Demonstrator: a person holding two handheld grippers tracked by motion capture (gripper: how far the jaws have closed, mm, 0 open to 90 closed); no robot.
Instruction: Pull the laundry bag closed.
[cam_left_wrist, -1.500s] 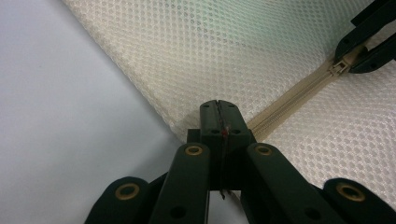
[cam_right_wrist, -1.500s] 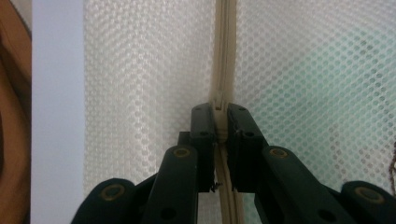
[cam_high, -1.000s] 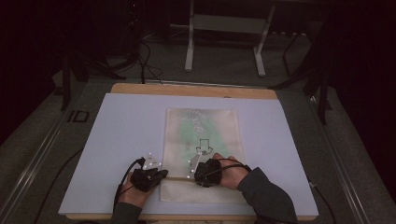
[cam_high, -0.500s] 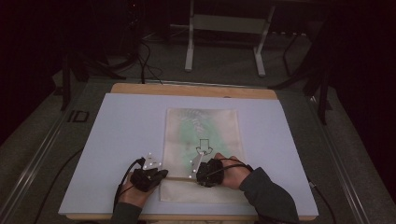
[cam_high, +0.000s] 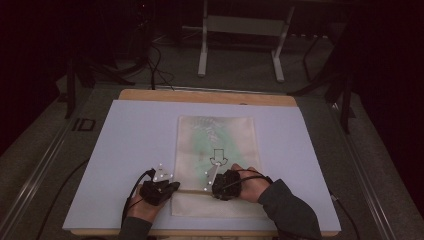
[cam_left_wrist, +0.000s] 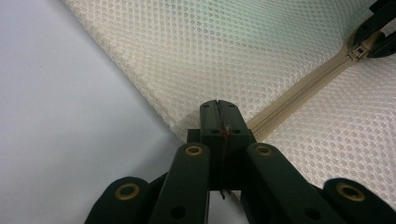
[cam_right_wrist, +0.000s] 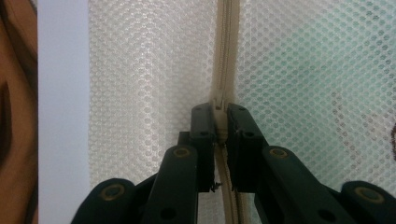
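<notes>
- A cream mesh bag (cam_high: 216, 165) lay flat on a pale sheet (cam_high: 130, 145) covering a wooden table (cam_high: 207, 96), its near end towards the person, with a zipper (cam_right_wrist: 225, 56) running across it close to that near edge.
- The left gripper (cam_high: 170, 187) sat at the bag's left edge, its jaws pressed together on the zipper's end there; in the left gripper view (cam_left_wrist: 218, 108) a thin sliver of fabric showed between the closed pads.
- The right gripper (cam_high: 214, 184) was clamped on the zipper pull (cam_right_wrist: 219, 105), jaws tight on either side of the small slider, part-way along the track.
- The bag looked light, soft and floppy: open netting likely to bunch or lift off the sheet if dragged, so one end needed pinning while the slider was drawn.
- The slider seemed the sound place to grip; it was small and hard and could slip from the pads if pulled at an angle.
- A printed arrow mark (cam_high: 218, 156) and green tinting showed through the mesh beyond the right gripper.
- Nothing on the sheet blocked the zipper's line; metal stand legs (cam_high: 240, 45) and cables (cam_high: 155, 65) stood on the floor well beyond the table.
</notes>
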